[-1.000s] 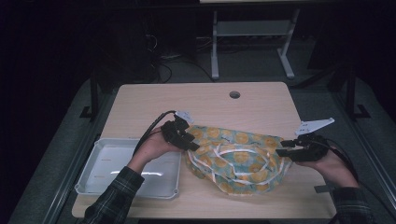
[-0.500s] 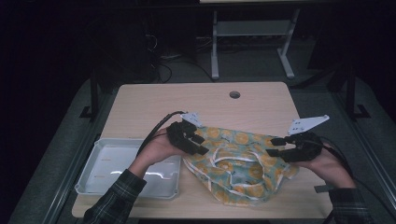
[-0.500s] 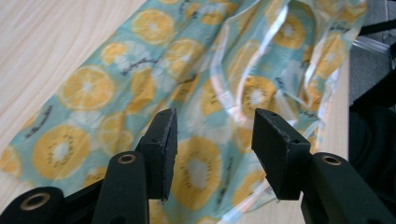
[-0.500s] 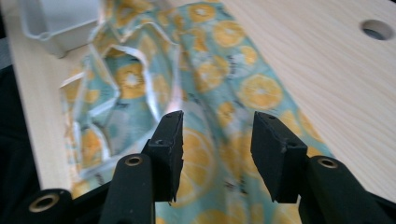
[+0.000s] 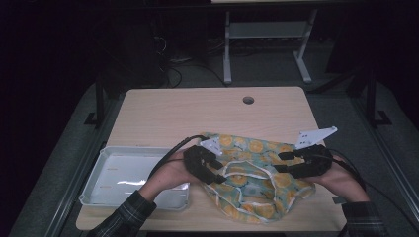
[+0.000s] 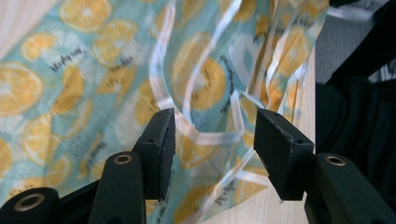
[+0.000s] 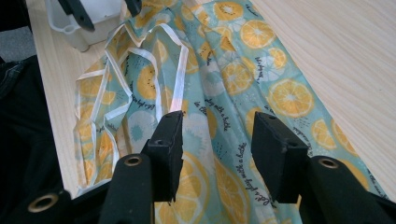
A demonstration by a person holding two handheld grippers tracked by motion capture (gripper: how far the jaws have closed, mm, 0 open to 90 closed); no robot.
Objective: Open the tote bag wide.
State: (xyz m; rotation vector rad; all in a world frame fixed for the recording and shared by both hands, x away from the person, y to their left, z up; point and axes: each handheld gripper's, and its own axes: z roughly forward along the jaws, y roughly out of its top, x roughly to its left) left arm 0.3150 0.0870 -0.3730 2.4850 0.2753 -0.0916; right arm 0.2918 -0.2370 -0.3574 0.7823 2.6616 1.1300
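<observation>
Crumpled cloth (image 5: 257, 180) with an orange-slice print on teal and white trim lies bunched on the near half of the tabletop (image 5: 197, 108), right of centre, its near edge close to the tabletop's front edge. Fabric is folded over itself, and white binding strips (image 7: 175, 70) loop across the middle. Small black script is printed between the fruit slices.

Left gripper (image 5: 210, 165) sits at the cloth's left edge, jaws apart. In the left gripper view (image 6: 210, 133) fabric and a white trim loop show in the gap between the pads, but the pads stand clear of it, no pinch. These jaws have just been opening a little further.

Right gripper (image 5: 291, 160) is over the cloth's right side, grey three-cornered plate on top, jaws also apart. In the right gripper view (image 7: 215, 144) the printed cloth lies flat beneath the gap between the pads, nothing clamped.

Each gripper is held by a hand coming in from the near edge, plaid sleeve (image 5: 123, 217) on the left forearm. Black cable trails from the left gripper back over the tabletop.

White plastic tray (image 5: 99, 170) sits at the tabletop's near-left corner, just beside the left hand, apart from the cloth. Round cable hole (image 5: 248, 100) near the far edge. Beyond the tabletop, dark floor and a grey metal frame (image 5: 267, 44).
</observation>
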